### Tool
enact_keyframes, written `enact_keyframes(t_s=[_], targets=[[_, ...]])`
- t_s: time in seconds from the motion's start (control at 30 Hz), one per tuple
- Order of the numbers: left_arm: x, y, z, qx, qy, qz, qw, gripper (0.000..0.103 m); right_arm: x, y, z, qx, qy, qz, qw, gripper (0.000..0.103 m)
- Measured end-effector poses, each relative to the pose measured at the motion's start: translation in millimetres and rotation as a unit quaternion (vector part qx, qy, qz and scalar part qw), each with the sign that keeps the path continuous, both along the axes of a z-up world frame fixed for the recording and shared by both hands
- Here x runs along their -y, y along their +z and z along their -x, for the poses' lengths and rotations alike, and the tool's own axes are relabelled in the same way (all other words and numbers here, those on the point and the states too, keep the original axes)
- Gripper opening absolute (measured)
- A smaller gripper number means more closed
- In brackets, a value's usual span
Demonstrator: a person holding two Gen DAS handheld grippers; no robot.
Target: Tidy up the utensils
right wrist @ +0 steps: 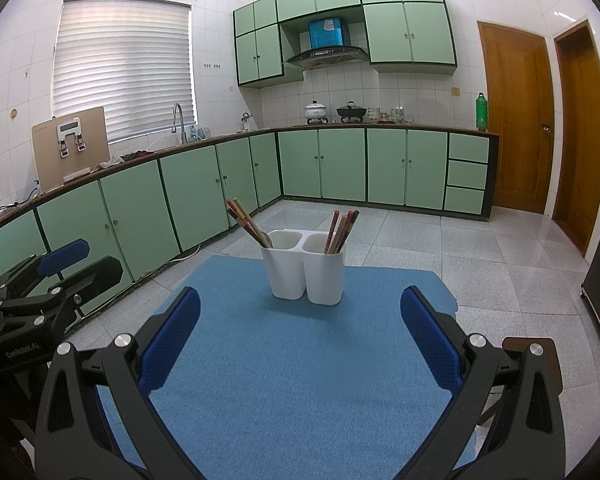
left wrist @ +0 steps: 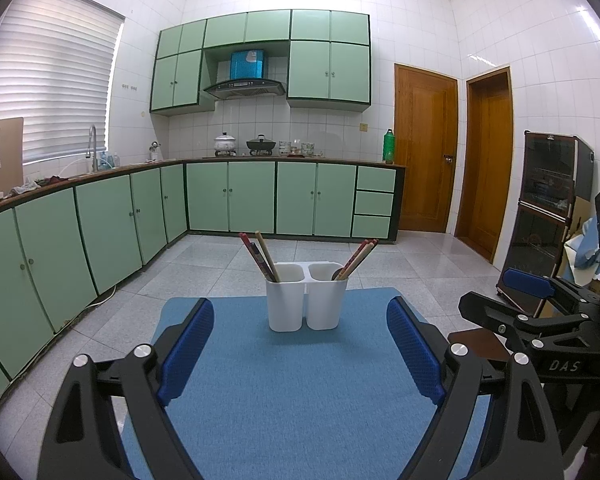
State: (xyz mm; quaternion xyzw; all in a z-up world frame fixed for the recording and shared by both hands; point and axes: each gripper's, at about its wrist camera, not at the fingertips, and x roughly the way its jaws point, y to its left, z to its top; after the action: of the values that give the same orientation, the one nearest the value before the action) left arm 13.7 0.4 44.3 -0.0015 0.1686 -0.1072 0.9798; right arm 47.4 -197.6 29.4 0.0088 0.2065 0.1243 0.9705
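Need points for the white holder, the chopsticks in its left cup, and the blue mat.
white holder (left wrist: 286,308), left wrist view, front wall of its left cup.
left-cup chopsticks (left wrist: 260,258), left wrist view, mid-shaft above the rim.
blue mat (right wrist: 300,380), right wrist view, bare patch between the fingers.

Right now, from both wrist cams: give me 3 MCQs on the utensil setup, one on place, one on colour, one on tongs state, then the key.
1. Where does the white holder stand?
A. on the blue mat
B. on the kitchen counter
C. on the floor tiles

2. What colour are the pads on the tongs?
A. red
B. blue
C. green

3. What state are the left tongs and right tongs in?
A. both shut on chopsticks
B. left shut, right open
C. both open, empty

Key:
1 A: its base sits on the mat's far part.
2 B: blue pads show in both views.
3 C: a wide gap, nothing between the fingers; the chopsticks are in the holder.
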Motion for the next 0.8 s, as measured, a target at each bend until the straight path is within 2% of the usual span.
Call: enact_keyframes(t_s=[0.8], targets=[[1.6, 0.4, -2.3, -0.006, 0.001, 0.000, 1.0000, 0.086, 3.6, -10.0, -2.7, -0.007, -0.004, -0.001, 1.000, 0.097]])
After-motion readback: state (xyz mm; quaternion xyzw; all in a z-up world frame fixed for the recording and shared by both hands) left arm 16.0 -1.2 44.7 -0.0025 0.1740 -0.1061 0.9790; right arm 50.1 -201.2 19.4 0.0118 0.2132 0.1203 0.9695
